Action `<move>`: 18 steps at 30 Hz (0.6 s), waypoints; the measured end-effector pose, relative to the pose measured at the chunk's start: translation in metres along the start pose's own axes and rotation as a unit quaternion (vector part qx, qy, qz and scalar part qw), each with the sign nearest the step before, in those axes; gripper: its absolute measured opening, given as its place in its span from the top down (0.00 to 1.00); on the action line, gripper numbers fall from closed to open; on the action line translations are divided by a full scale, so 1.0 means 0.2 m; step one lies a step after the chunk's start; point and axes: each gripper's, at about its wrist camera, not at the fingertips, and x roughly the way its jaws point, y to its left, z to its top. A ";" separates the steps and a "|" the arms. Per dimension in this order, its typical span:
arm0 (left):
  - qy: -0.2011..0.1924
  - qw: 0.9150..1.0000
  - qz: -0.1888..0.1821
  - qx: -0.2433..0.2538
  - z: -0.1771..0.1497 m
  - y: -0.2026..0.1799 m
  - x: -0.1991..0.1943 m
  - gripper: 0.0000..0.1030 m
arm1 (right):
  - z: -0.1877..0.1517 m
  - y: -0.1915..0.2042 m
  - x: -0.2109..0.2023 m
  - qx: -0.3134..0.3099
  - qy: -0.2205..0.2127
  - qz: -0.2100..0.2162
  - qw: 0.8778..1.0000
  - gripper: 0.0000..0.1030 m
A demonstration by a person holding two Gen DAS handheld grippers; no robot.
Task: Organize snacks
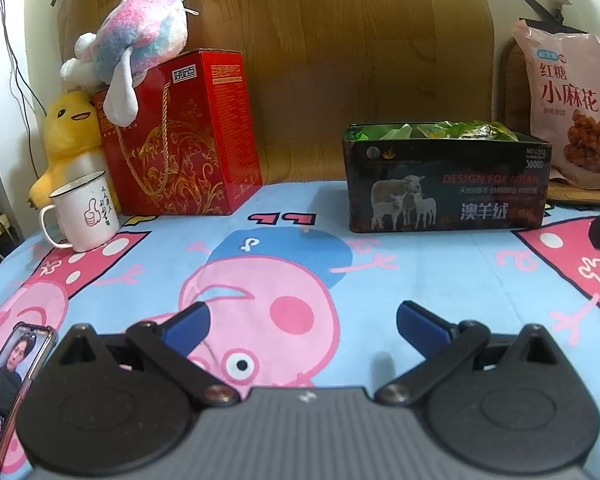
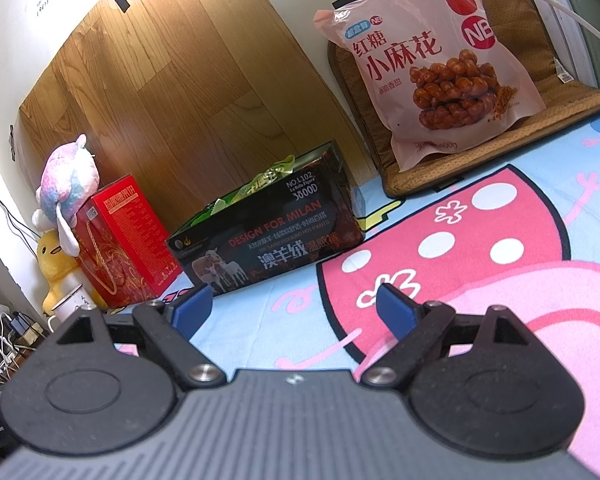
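A black tin box [image 1: 446, 184] with sheep pictures stands at the back right of the cartoon cloth, holding several green snack packets [image 1: 440, 130]. It also shows in the right wrist view [image 2: 268, 232], with the packets [image 2: 260, 184] peeking over its rim. A large pink snack bag [image 1: 568, 104] leans upright right of the box; it also shows in the right wrist view [image 2: 432, 60]. My left gripper [image 1: 303, 322] is open and empty, low over the cloth, well short of the box. My right gripper [image 2: 296, 306] is open and empty, in front of the box.
A red gift box [image 1: 180, 136] with a pastel plush [image 1: 140, 44] on top stands at the back left, beside a yellow duck plush [image 1: 66, 136] and a white mug [image 1: 86, 216]. A phone [image 1: 8, 380] lies at the near left. The snack bag rests on a brown mat [image 2: 500, 136].
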 end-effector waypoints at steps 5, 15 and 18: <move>0.001 1.000 -0.001 0.001 0.00 0.00 0.00 0.00 | 0.00 0.00 0.00 0.000 0.000 0.000 1.000 0.12; 0.001 1.000 -0.005 0.002 0.00 0.00 0.00 0.00 | 0.00 0.00 0.00 0.000 0.000 0.000 1.000 0.12; 0.000 1.000 -0.006 0.001 0.00 0.00 0.00 0.00 | 0.00 0.00 0.00 0.000 0.000 0.000 1.000 0.11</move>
